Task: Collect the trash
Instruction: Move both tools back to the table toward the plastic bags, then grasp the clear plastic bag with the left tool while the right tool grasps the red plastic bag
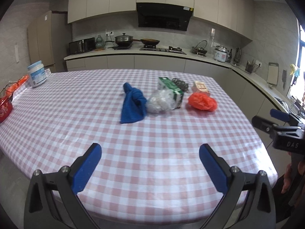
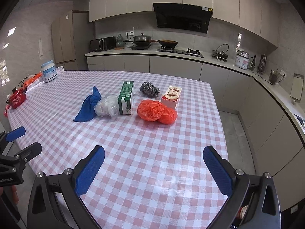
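Note:
On the pink checked table [image 1: 133, 162] lie a blue cloth [image 1: 133, 104], a crumpled clear plastic bag [image 1: 161, 101], a green and white carton [image 1: 172, 90], a steel scourer [image 1: 181, 85], a small pink box [image 1: 201, 88] and a crumpled orange plastic bag [image 1: 202, 102]. The right wrist view shows the same cloth [image 2: 88, 105], clear bag [image 2: 107, 106], carton [image 2: 125, 98], scourer [image 2: 149, 88], box [image 2: 171, 95] and orange bag [image 2: 156, 111]. My left gripper [image 1: 150, 152] is open and empty over the near table. My right gripper [image 2: 154, 155] is open and empty, well short of the objects.
A white jar [image 1: 37, 73] and a red pot [image 2: 17, 98] stand at the table's left edge. The right gripper shows at the right of the left wrist view [image 1: 282, 127]. Kitchen counters [image 2: 190, 54] run behind and to the right, with floor between.

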A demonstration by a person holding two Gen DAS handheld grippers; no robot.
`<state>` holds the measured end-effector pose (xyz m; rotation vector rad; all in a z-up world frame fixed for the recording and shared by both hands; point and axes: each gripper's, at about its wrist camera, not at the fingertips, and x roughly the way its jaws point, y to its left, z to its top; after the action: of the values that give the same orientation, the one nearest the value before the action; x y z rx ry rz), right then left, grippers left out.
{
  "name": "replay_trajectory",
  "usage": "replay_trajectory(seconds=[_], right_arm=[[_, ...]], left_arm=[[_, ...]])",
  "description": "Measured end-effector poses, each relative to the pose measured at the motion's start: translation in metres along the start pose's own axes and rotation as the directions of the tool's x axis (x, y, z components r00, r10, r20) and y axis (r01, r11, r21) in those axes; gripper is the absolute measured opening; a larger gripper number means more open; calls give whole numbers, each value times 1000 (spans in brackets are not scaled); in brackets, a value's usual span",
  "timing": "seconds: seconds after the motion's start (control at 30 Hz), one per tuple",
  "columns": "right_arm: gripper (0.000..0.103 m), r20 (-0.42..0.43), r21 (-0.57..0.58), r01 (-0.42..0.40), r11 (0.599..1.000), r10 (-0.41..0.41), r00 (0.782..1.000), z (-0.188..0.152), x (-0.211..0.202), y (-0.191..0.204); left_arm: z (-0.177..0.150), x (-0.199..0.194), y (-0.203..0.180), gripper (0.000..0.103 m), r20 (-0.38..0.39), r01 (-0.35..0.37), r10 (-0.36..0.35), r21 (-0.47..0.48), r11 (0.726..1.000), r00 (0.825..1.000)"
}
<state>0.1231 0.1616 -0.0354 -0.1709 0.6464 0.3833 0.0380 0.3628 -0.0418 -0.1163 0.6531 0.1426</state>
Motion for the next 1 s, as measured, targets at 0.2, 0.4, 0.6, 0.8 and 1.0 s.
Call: replay_trajectory(seconds=[0.2,0.4,0.6,0.8,1.0], right_arm=[[103,-21,-5,6,1000,-6,1000,8,19,9],[103,-39,-6,1,1000,-1,999,18,50,7],[103,-79,-4,-4,1000,3,997,29,100,0],[103,-116,5,-25,1000,25,993,42,146,-13],[103,-134,8,-44,999,45,990,53,180,-24]], left_arm=[[4,18,19,102,-24,-32,32,-25,999,999],[14,41,26,99,-40,-20,20,-9,1000,999],[26,81,27,99,-86,-20,20,-3,1000,996],[40,130,19,98,-131,-19,20,5,1000,991],[57,144,13,97,-100,3,-4,-12,1000,995]])
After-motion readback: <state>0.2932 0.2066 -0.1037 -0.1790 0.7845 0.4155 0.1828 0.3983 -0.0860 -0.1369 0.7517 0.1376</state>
